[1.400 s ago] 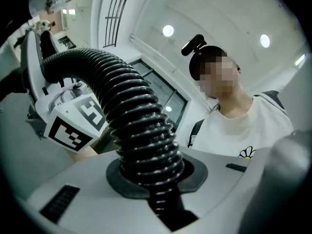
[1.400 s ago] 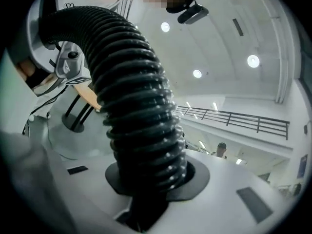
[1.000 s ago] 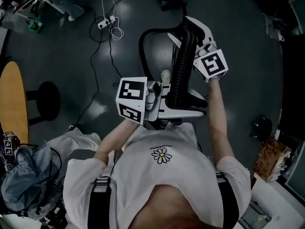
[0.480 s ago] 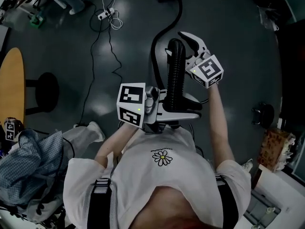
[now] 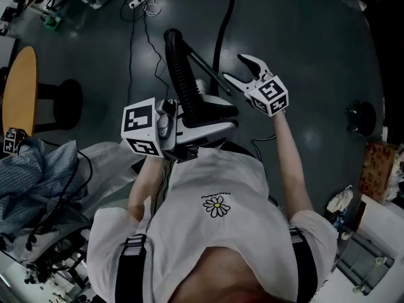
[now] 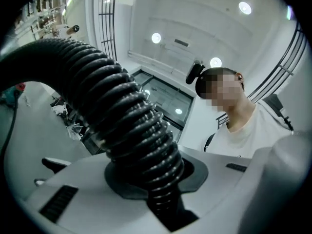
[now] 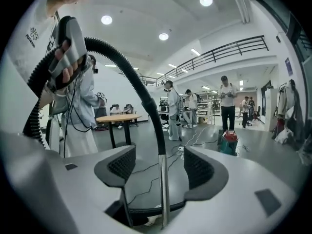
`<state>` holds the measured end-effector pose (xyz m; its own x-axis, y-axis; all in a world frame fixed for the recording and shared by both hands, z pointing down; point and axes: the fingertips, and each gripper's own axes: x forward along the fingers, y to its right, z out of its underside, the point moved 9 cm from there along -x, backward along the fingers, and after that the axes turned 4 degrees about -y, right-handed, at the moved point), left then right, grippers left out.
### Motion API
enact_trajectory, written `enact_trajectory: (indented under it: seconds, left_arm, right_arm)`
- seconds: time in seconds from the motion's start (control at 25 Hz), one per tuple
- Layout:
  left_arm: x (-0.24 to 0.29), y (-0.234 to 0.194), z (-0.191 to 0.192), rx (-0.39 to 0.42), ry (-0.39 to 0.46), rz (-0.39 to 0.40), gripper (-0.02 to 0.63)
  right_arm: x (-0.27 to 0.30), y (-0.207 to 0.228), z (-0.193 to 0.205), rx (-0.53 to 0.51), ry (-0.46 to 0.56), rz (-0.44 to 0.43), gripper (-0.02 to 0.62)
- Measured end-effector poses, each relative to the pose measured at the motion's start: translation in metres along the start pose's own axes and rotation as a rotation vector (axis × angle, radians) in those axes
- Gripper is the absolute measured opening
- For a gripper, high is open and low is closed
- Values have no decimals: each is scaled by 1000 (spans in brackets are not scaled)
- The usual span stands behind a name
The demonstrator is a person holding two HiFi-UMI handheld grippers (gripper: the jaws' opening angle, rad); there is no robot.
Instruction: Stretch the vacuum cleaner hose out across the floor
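Left claw (image 6: 161, 179) clenches the hose (image 6: 131, 130) for pulling; right claw (image 7: 158, 167), jaws just opened, straddles the hose's metal tube (image 7: 162, 189) without touching it.

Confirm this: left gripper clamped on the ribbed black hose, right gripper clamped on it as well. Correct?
Wrong on the right gripper. The left gripper is clamped on the ribbed black hose, but the right gripper is open: its jaws have just been opening and stand wide apart, with a thin metal tube between them untouched. The right gripper view shows it.
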<state>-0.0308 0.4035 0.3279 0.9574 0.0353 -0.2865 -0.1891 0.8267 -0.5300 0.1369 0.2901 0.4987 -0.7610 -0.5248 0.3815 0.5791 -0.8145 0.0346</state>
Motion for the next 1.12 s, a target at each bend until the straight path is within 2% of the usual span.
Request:
enact_trajectory:
  seconds: [0.16, 0.28, 0.36, 0.48, 0.56, 0.72, 0.84, 0.88, 0.92, 0.96, 1.04, 1.12]
  left_arm:
    - [20, 49, 19, 30, -78, 11, 86]
    - [44, 84, 30, 45, -158, 32, 86]
    - [56, 98, 35, 60, -196, 49, 86]
    - [61, 102, 35, 77, -226, 52, 86]
    - [60, 103, 33, 66, -217, 67, 86]
    - [57, 112, 29, 51, -200, 111, 86]
    - [51, 123, 26, 65, -201, 122, 86]
    - [48, 123, 26, 52, -205, 115, 86]
    - [45, 120, 27, 31, -212, 101, 86]
    - [42, 114, 28, 14, -226, 73, 86]
    - [35, 99, 32, 27, -279, -26, 86]
    - [28, 84, 39, 92, -344, -160, 86]
  right_arm:
    - [0, -49, 16, 40, -25, -53, 299]
    - [0, -73, 22, 27, -68, -96, 299]
    - [5, -73, 31, 35, -92, -95, 299]
    - [28, -46, 51, 141, -121, -25, 299]
    - [43, -32, 75, 195, -203, -12, 299]
    - [65, -43, 137, 234, -423, -95, 299]
    - [75, -64, 173, 257, -451, -78, 298]
    - [75, -67, 177, 250, -445, -58, 296]
    - [75, -68, 176, 235, -445, -35, 266]
    - [75, -65, 172, 227, -446, -10, 160]
    - [72, -49, 155, 256, -404, 64, 153]
    - [62, -15, 130, 293, -300, 178, 151]
